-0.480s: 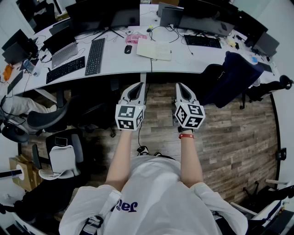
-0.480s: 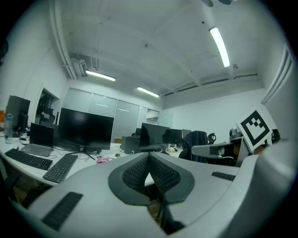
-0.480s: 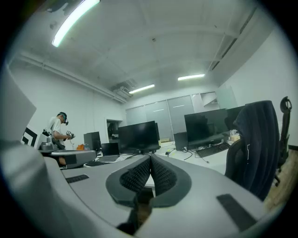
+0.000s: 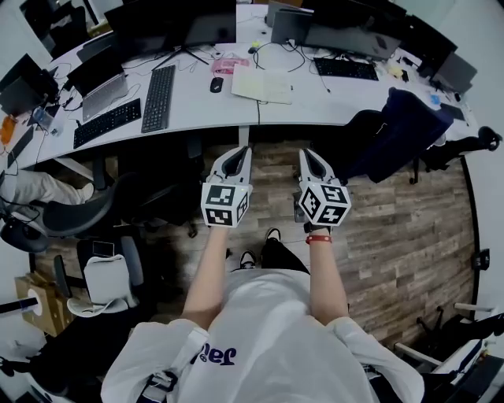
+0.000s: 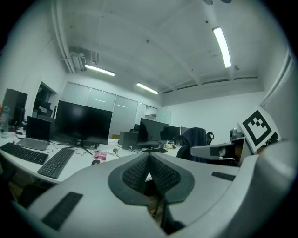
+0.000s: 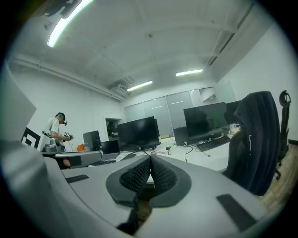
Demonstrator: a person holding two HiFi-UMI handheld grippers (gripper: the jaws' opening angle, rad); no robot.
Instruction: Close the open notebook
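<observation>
The open notebook (image 4: 264, 85) lies flat on the white desk (image 4: 205, 106), pale pages up, in front of the monitors. Both grippers hang over the wooden floor, well short of the desk edge and pointing at it. My left gripper (image 4: 244, 152) is shut with nothing in it; in its own view the ribbed pads (image 5: 139, 173) meet at the tip (image 5: 149, 155). My right gripper (image 4: 304, 154) is also shut and empty, its pads (image 6: 160, 174) pressed together (image 6: 150, 158). In both gripper views the jaws hide the notebook.
A black mouse (image 4: 216, 84) and a pink item (image 4: 230, 64) lie left of the notebook. Keyboards (image 4: 158, 96) and monitors (image 4: 169, 24) fill the desk. A chair with a dark jacket (image 4: 402, 130) stands right, other chairs (image 4: 87, 208) left. Another person (image 6: 55, 132) stands far off.
The person has stepped toward the desk: a leg and shoe now show ahead of the body. Both grippers stay shut, side by side, nudged slightly forward.
</observation>
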